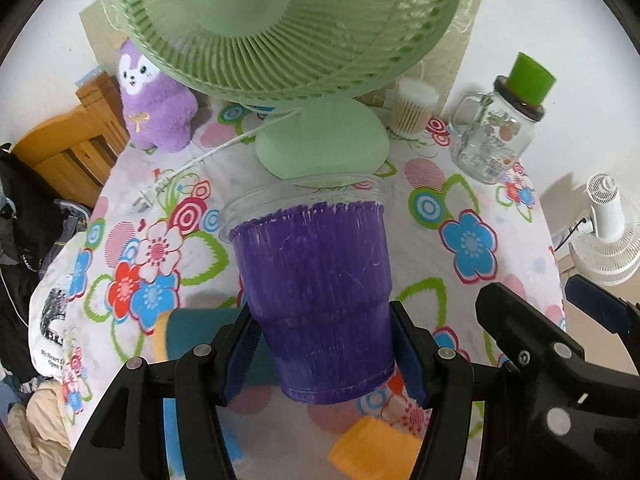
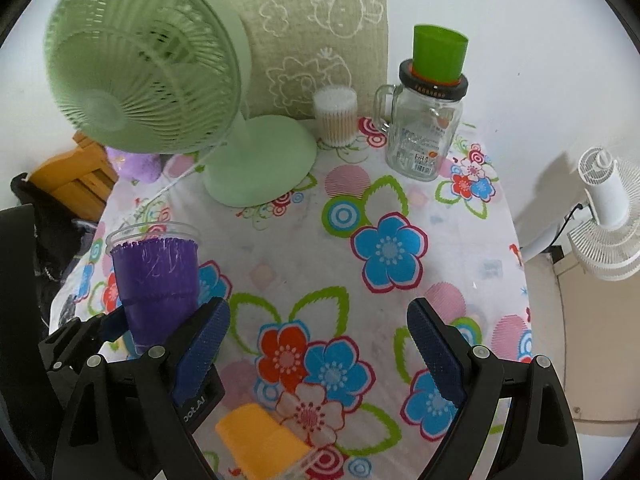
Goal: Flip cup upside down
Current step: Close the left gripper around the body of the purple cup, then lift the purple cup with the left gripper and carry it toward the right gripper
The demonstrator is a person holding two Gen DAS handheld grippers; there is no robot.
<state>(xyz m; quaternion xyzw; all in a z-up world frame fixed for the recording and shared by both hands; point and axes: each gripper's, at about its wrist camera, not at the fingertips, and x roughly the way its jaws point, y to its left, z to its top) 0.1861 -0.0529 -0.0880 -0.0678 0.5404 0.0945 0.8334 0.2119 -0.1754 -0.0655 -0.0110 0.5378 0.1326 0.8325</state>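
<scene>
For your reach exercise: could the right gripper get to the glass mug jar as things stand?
Probably yes. The right gripper is open and empty, and only bare floral tablecloth lies between it and the glass mug jar.

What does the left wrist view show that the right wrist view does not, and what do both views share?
Only the left wrist view shows the face of the purple plush toy and the left gripper from behind, its jaws shut on the purple cup. Only the right wrist view shows the right gripper, jaws open and holding nothing, and the cushion in full. Both show the cup, green fan, glass jar and orange block.
</scene>
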